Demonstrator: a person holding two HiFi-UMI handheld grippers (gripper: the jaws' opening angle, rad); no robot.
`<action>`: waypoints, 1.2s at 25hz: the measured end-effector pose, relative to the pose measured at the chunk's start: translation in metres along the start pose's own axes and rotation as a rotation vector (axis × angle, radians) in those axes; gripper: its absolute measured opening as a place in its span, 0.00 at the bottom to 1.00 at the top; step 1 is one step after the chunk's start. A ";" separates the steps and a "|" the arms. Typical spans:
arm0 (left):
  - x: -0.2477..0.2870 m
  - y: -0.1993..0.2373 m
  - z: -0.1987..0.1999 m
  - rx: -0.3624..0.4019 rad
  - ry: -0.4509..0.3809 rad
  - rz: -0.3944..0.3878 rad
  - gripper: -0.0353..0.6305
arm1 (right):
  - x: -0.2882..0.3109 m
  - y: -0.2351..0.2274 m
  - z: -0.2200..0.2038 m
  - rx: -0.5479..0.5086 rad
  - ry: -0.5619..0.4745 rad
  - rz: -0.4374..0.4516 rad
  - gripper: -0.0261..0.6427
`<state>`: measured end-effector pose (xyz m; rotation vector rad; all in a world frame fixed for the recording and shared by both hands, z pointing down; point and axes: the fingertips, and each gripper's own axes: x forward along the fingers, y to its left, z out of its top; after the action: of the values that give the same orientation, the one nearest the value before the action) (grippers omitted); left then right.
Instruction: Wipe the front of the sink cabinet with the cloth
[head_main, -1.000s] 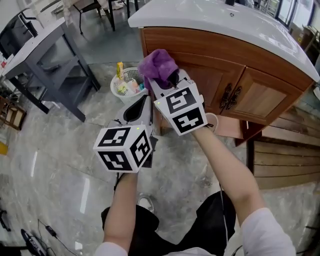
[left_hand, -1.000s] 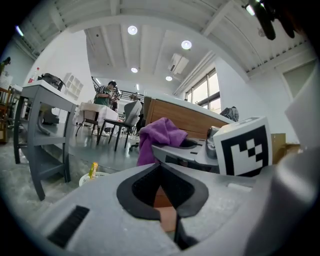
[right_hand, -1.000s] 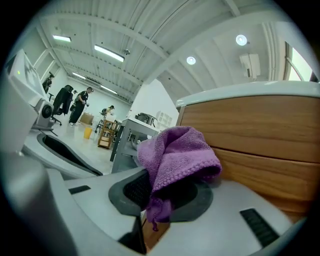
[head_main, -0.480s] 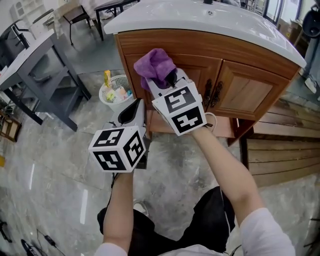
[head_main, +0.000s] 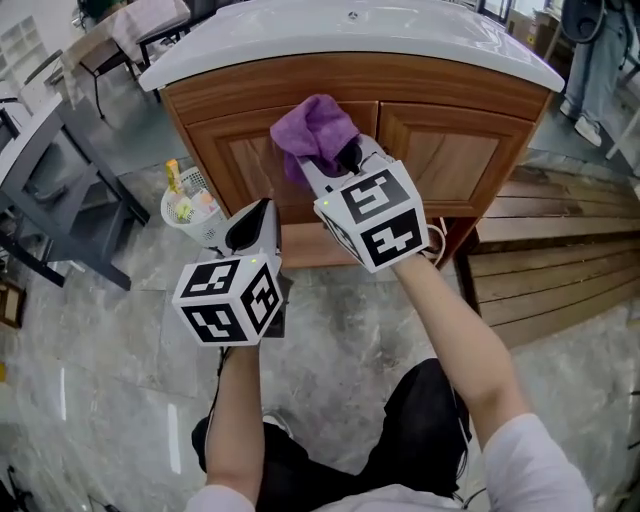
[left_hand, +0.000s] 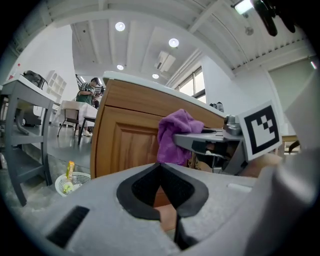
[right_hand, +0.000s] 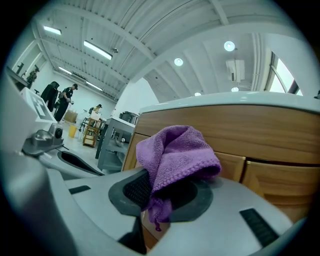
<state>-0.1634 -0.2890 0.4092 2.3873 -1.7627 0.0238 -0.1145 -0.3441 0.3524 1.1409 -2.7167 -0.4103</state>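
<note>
The wooden sink cabinet (head_main: 440, 145) with two panelled doors stands ahead under a white basin top (head_main: 330, 40). My right gripper (head_main: 335, 160) is shut on a bunched purple cloth (head_main: 315, 130), held just in front of the left door (head_main: 235, 160); whether the cloth touches the wood I cannot tell. The cloth (right_hand: 175, 155) spills out over the right gripper's jaws, with the cabinet front (right_hand: 270, 175) close behind. My left gripper (head_main: 255, 225) hangs lower and to the left, shut and empty. From the left gripper view, the cloth (left_hand: 175, 135) and cabinet (left_hand: 125, 145) sit ahead.
A white basket (head_main: 190, 212) with small bottles stands on the marble floor left of the cabinet. A grey metal table (head_main: 50, 190) is further left. Wooden slats (head_main: 550, 260) lie on the floor at the right. People stand far off in the room.
The cabinet has swung from the upper right to squarely ahead in the head view. Both grippers keep their pose, the right one still holding the cloth near the left door.
</note>
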 end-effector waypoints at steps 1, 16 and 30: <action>0.004 -0.006 -0.003 0.000 0.006 -0.016 0.06 | -0.006 -0.007 -0.003 0.003 0.006 -0.019 0.15; 0.038 -0.062 -0.019 0.033 0.024 -0.124 0.06 | -0.086 -0.095 -0.035 0.018 0.072 -0.213 0.15; 0.063 -0.100 -0.034 0.058 0.049 -0.208 0.06 | -0.176 -0.205 -0.087 0.046 0.188 -0.490 0.15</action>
<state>-0.0467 -0.3148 0.4372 2.5756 -1.5041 0.1060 0.1681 -0.3712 0.3625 1.7622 -2.2798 -0.2819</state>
